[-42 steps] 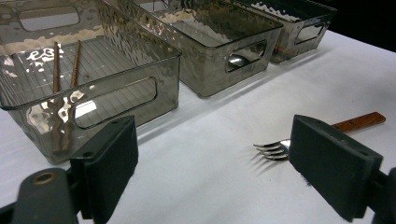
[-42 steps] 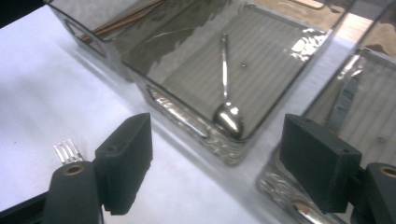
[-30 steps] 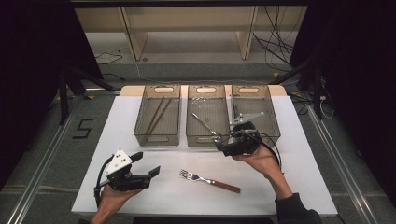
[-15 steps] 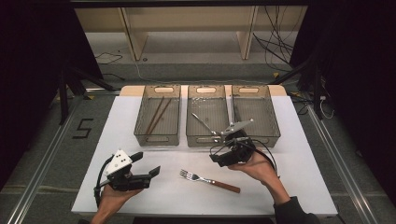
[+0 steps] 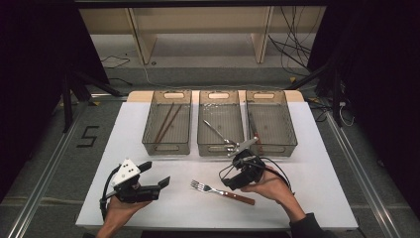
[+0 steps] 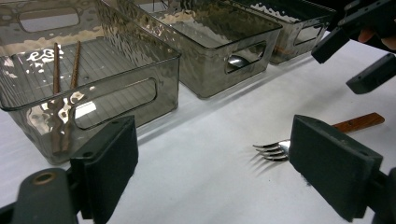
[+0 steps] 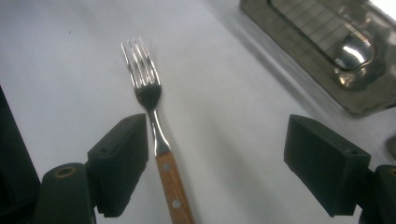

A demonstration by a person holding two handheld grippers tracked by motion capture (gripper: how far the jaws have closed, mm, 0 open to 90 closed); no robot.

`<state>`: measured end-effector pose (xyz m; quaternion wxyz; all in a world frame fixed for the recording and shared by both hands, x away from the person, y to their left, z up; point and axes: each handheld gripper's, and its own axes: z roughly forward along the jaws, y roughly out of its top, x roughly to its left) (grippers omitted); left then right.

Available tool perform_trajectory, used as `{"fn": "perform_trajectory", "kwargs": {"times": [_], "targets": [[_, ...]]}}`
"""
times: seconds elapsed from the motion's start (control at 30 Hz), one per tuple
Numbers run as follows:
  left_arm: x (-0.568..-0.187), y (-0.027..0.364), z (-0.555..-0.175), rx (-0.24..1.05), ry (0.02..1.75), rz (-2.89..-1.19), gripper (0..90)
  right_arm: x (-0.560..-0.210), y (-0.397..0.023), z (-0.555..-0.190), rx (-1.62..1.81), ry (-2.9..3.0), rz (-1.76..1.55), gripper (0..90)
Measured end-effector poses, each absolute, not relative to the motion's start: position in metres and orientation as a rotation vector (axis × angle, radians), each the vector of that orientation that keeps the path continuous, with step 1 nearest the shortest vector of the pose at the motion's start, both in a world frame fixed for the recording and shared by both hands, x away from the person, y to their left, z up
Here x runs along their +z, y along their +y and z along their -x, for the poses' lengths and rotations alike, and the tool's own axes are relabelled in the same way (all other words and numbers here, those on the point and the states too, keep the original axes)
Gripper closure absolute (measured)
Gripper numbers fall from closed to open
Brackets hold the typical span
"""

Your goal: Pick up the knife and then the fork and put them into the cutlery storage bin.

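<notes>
Honestly, my worry is the fork [image 7: 156, 140] skidding on the table [image 5: 317, 188] if one pad lands first: it lies flat near the front edge, off-centre between my right gripper [image 7: 224, 168] jaws. Both grippers are wide open, holding nothing; left gripper [image 5: 157, 174] hovers near the front-left corner.

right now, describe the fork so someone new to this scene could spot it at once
On the white table, in front of the three smoky clear bins, the fork lies alone near the right gripper. It alone has a wooden handle and lies outside the bins.
</notes>
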<state>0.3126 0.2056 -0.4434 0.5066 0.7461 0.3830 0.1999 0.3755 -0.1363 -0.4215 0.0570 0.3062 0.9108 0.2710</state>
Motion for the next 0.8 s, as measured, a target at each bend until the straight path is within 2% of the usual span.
{"fn": "perform_trajectory", "kwargs": {"times": [0.33, 0.7, 0.8], "targets": [[-0.443, 0.206, -0.313, 0.483, 0.923, -1.799, 15.4, -0.433, -0.126, -0.367, 0.706, 2.857, -0.862, 26.2], [-0.443, 0.206, -0.313, 0.483, 0.923, -1.799, 15.4, -0.443, -0.121, -0.362, 0.583, 2.931, -0.802, 43.4], [-0.443, 0.206, -0.313, 0.484, 0.923, -1.798, 15.4, -0.446, -0.120, -0.362, 0.557, 2.935, -0.781, 45.8]]}}
